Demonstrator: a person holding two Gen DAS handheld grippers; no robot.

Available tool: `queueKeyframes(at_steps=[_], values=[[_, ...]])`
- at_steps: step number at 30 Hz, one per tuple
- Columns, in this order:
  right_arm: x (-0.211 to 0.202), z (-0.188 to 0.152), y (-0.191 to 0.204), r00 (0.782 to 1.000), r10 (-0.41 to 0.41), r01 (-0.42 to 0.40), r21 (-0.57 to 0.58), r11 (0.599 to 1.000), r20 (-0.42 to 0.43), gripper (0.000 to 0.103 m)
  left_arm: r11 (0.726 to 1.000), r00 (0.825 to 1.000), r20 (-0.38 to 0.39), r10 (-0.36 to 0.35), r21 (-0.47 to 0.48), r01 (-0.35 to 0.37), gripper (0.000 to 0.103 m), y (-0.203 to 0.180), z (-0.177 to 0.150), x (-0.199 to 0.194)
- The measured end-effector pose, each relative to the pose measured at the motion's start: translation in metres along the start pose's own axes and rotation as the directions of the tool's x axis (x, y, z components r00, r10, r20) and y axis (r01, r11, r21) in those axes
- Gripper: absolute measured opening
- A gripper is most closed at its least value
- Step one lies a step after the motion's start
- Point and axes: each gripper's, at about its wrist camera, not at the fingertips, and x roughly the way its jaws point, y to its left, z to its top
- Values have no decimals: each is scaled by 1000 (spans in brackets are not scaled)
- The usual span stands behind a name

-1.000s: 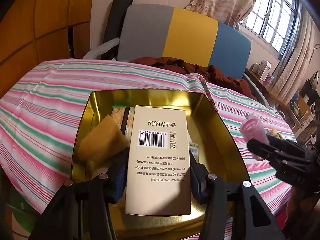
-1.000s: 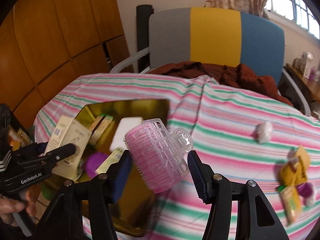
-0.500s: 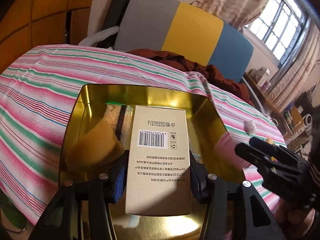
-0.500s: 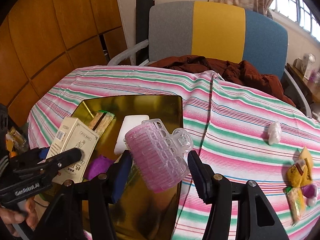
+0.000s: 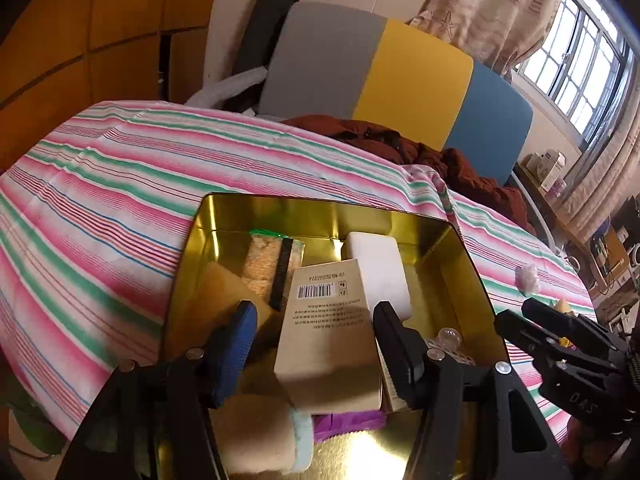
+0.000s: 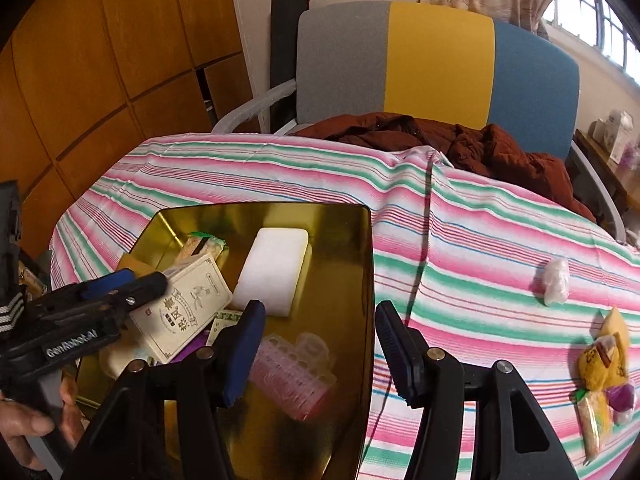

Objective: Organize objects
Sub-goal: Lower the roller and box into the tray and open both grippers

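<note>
One gold tin (image 6: 360,264) sits on the striped tablecloth (image 6: 460,240), holding one white bar (image 6: 272,270), one pink hair roller (image 6: 292,372) and one beige box (image 5: 328,336), among other items. The left gripper (image 5: 312,344) is opening; the box lies between its fingers, untouched. The right gripper (image 6: 320,344) stands apart and empty, roller at its 7 o'clock.

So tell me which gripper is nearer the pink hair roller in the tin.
Right. The right gripper hangs just above the pink hair roller, jaws apart; the left gripper, jaws opening, is across the gold tin around the beige carton.
</note>
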Motion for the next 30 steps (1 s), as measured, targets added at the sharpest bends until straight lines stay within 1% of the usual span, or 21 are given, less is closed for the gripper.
queueKeyframes(at_steps=[2,4,6,10,12,15,22,26,30], values=[[-1,-4,3,1000,-7,7,-6,1000,-1,59,1000,1000,14,7,5,-7,61,1,-4,-8],[-3,-7,7,1000,-11,12,-14,1000,4,62,1000,999,31,20,18,-20,61,-1,-7,-15],[-6,-11,10,1000,-9,9,-15,1000,9,75,999,998,49,31,32,-32,61,-3,-9,-22],[-9,-17,15,1000,-12,12,-21,1000,17,78,998,997,64,33,43,-36,61,-7,-16,-32],[-13,-20,17,1000,-11,12,-17,1000,25,88,998,997,73,39,49,-42,61,-9,-20,-37],[-19,-24,20,999,-21,22,-13,1000,41,94,998,997,67,33,52,-36,61,-11,-27,-40],[-38,-32,26,995,-58,61,-33,998,87,103,997,997,65,36,71,-41,61,-18,-37,-46],[-46,-37,30,990,-89,95,-56,994,109,103,996,997,74,36,80,-42,61,-22,-40,-51],[-49,-41,28,989,-97,103,-48,994,109,103,995,996,77,46,90,-53,61,-26,-42,-54]])
